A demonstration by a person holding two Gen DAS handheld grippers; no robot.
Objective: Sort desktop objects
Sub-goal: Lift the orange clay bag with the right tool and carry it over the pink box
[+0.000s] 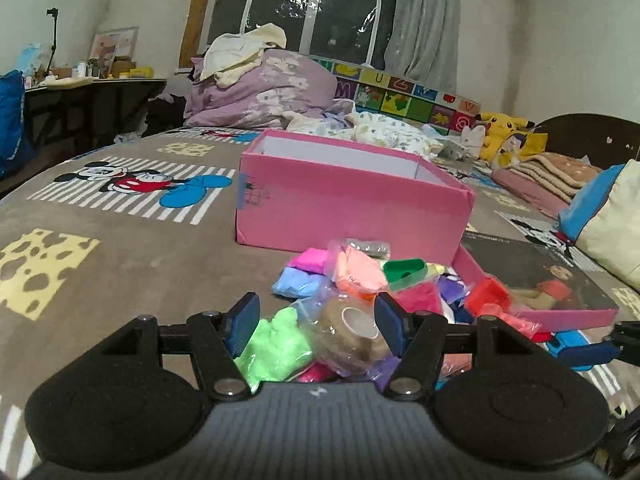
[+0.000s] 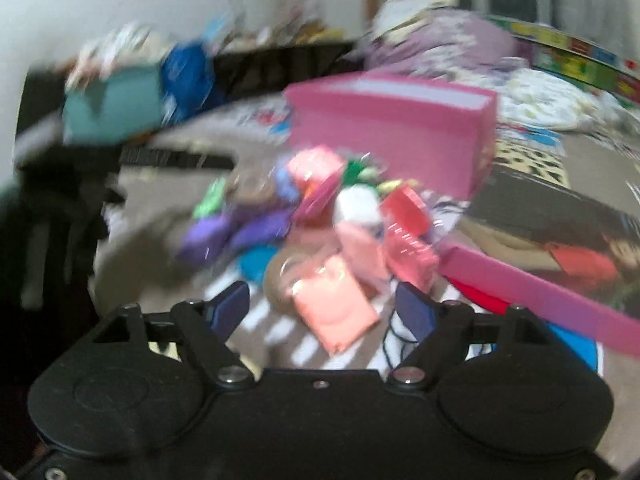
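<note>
Progress entry: sorting looks barely begun.

- Pink box (image 1: 352,196): stands open on the bed (image 1: 120,272), behind the heap. From your left wrist view only its white inner walls show; what lies on its floor is hidden, so you cannot tell whether anything is in it yet.
- Box lid (image 1: 560,312): lies to the right of the heap, one edge touching it.
- Heap of clay packets (image 1: 360,276): pink, blue, peach, green, purple, red, all still piled together on the bed just in front of the box. None looks set apart.
- Tape roll (image 1: 352,332): tan, wrapped in clear film, at the near edge of the heap beside a light green packet (image 1: 276,344).
- Your left hand-held gripper (image 1: 316,324): jaws wide, empty, framing the tape roll and the green packet — a likely first pick.
- Your right hand-held gripper (image 2: 324,310): jaws wide, empty; the view is blurred, with a peach packet (image 2: 334,308) between the fingers, not clamped.

Remaining, by my reading: nearly the whole heap.
</note>
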